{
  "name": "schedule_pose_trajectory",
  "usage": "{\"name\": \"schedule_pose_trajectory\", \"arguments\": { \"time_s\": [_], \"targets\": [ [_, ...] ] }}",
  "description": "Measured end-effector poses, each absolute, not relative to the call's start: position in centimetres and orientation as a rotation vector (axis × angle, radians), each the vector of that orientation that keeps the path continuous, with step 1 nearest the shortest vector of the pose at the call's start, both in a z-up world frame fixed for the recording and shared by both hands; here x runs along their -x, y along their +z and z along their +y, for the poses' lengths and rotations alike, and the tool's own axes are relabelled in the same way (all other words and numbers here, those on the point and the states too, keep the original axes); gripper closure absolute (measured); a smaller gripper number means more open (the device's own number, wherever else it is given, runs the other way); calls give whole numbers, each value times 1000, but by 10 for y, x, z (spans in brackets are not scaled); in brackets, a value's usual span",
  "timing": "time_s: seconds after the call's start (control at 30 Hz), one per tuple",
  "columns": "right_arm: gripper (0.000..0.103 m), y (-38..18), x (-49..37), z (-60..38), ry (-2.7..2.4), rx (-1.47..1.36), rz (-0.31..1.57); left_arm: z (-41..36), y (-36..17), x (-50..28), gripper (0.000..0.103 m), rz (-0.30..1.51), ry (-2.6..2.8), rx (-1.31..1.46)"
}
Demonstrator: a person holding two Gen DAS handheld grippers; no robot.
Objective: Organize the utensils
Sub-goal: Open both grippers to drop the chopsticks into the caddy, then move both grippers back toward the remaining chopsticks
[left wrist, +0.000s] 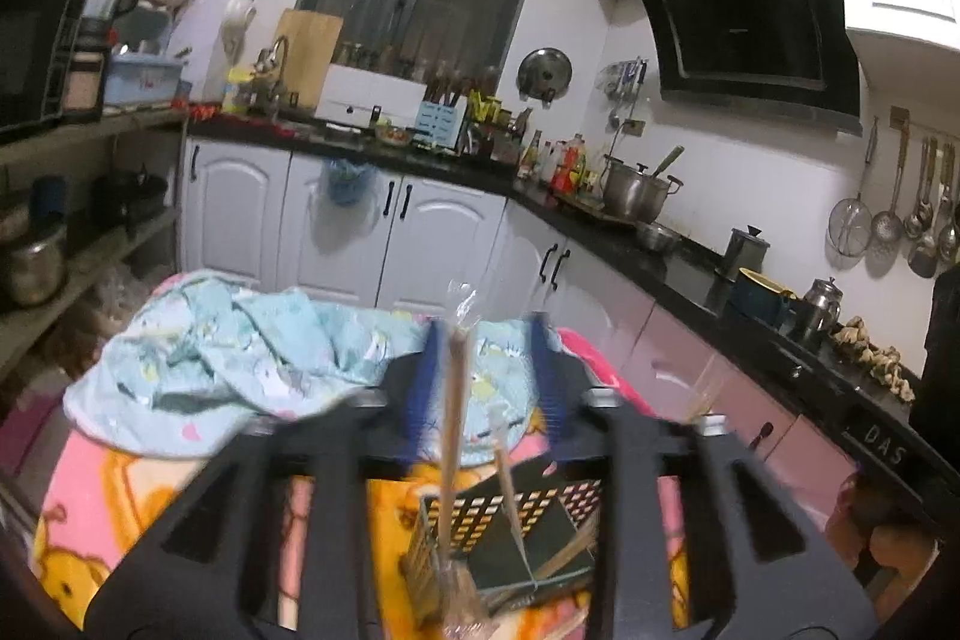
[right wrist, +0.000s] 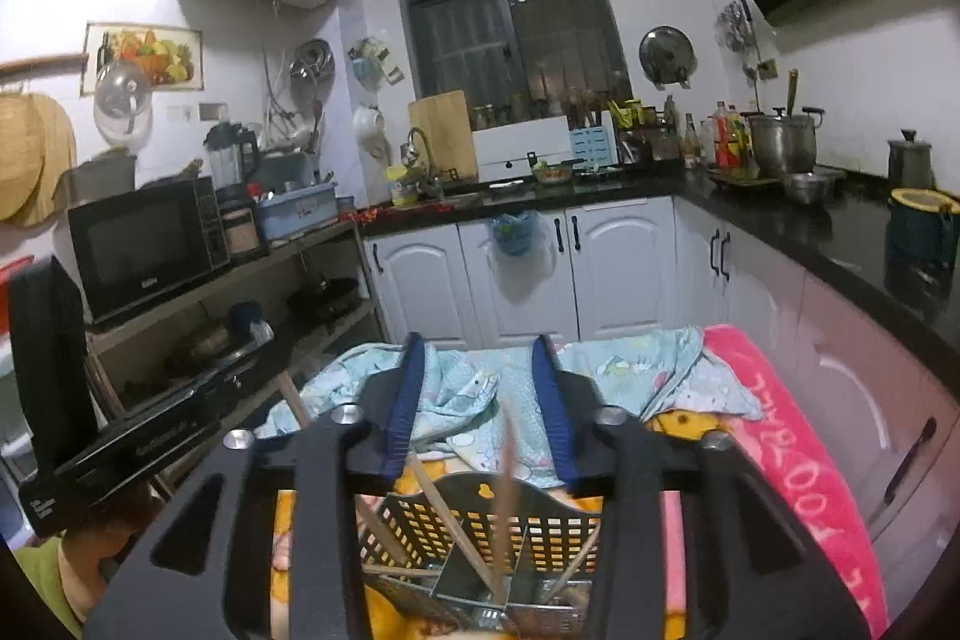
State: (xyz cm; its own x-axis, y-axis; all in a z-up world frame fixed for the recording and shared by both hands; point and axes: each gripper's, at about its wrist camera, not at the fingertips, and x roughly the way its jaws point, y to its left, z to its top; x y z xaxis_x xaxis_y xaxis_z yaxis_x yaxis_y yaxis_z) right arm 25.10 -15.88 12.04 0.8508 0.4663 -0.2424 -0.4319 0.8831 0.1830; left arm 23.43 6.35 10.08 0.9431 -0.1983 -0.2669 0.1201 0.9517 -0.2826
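A black perforated utensil holder [left wrist: 540,505] [right wrist: 444,526] with divided compartments stands on a blanket below both grippers. My left gripper [left wrist: 486,325] is above it with its blue pads apart. A plastic-wrapped pair of wooden chopsticks [left wrist: 457,400] stands upright between them, close to the left pad, and its lower end reaches into the holder. My right gripper [right wrist: 478,340] is open over the same holder. A blurred wooden chopstick [right wrist: 507,466] hangs loose between its pads, pointing into a compartment. Other chopsticks [right wrist: 438,511] lean inside the holder.
A crumpled light-blue printed cloth [left wrist: 240,358] [right wrist: 468,388] lies just beyond the holder on a pink and yellow cartoon blanket [left wrist: 120,496] [right wrist: 798,436]. White cabinets [right wrist: 618,268] and black countertops with pots run behind and to the right. A shelf with a microwave [right wrist: 144,244] stands at left.
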Motion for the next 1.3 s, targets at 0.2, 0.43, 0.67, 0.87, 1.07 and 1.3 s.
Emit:
{"name": "schedule_pose_trajectory", "arguments": {
  "time_s": [0.2,0.43,0.67,0.87,1.07,1.3],
  "targets": [
    [62,119,-237,-170,455,-115,283,77,104,-212,50,278,-156,277],
    [51,115,-216,-184,441,-110,303,85,109,-188,23,267,-149,289],
    [42,116,-196,-195,441,-111,318,94,106,-163,11,272,-138,335],
    [38,113,-177,-205,443,-112,333,94,100,-147,11,295,-138,346],
    [35,107,-161,-214,437,-102,358,95,87,-132,11,330,-135,358],
    [34,98,-144,-219,431,-86,384,97,68,-121,11,395,-124,376]
  ]
}}
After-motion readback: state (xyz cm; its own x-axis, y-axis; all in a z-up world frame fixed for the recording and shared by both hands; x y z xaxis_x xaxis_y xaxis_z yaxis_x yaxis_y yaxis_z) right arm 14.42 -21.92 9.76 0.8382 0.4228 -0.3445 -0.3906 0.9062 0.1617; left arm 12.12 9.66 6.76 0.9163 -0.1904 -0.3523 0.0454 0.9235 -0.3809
